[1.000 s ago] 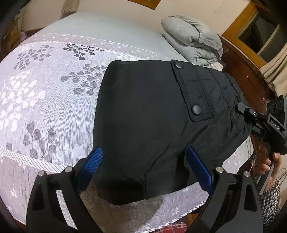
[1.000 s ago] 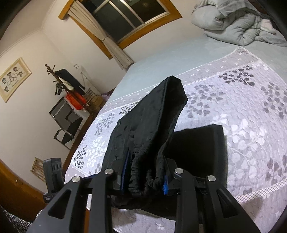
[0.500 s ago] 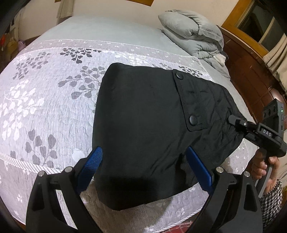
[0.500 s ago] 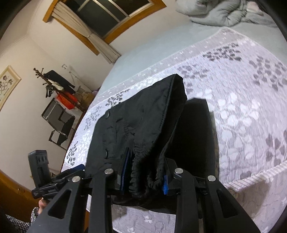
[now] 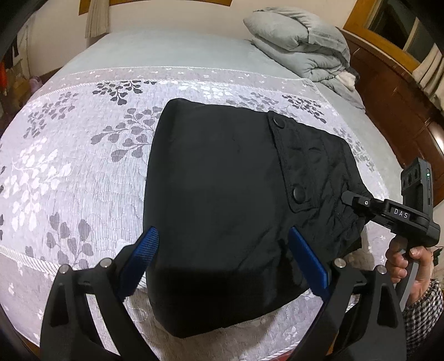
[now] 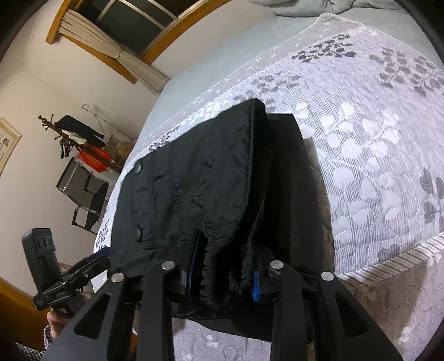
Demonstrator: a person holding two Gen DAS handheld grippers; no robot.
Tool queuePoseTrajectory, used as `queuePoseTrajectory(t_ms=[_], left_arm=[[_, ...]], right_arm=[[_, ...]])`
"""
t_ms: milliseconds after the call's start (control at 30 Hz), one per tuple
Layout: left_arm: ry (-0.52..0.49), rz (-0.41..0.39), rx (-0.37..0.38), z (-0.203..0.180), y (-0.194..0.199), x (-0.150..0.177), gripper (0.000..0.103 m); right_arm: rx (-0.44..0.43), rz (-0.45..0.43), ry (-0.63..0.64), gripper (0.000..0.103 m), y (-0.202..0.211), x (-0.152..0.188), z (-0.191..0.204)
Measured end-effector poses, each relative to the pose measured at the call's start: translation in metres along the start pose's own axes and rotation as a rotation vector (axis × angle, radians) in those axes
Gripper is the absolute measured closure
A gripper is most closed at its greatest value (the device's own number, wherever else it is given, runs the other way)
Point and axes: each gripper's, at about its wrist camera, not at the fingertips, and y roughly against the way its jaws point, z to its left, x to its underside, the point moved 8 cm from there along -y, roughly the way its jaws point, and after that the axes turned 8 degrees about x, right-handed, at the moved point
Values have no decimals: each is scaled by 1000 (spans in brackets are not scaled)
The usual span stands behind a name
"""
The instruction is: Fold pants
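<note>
- The black quilted pants (image 5: 222,194), folded into a thick slab with a snap-button pocket flap, lie on the bed (image 5: 69,180) with its leaf-patterned woven cover.
- Left claw (image 5: 222,258) is spread wide, blue ribbed pads flanking the fabric.
- Right claw (image 6: 222,275) pinches the gathered elastic waistband.
- A grey puffy duvet (image 5: 299,44) sits bundled near the headboard.

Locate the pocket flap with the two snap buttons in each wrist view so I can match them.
Left wrist: pocket flap sits right of centre on the black pants, snaps at its far and near ends.
Right wrist: pocket flap lies left of centre, beside the bunched waistband clamped in the right tongs.
Shared landmark: the folded grey duvet on the bed, top right in both views.
</note>
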Motion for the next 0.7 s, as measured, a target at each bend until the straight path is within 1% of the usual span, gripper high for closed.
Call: queuePoseTrajectory(t_ms=[100,133,167,300,367,433,500,600,633,667,700], left_arm=[[2,2,-4,-1,0,1,9],[2,3,-7,0,0,1,9],[1,4,-11,0,0,1,9],[6,4,-22,2,1,0,9],[9,3,-26,3,2,0,9],[12,4,-31,4,2,1,9],[14,6,-39,6,2,2,8],[25,15,-53,13,1,6,8],[34,20,-59,16,1,8,8],[43,23,-60,19,1,10,8],[49,24,-60,20,0,12,8]], right_arm=[[0,5,7,72,-3,2,-1],[2,7,15,71,-3,2,0],[6,5,22,65,-2,3,1],[49,-1,95,58,3,6,8],[44,-2,96,50,7,8,9],[46,-5,95,47,13,11,8],[55,-7,95,47,18,13,5],[45,0,85,47,24,20,-1],[43,7,82,48,23,21,-3],[37,10,80,55,22,22,-4],[32,13,73,56,22,23,-5]])
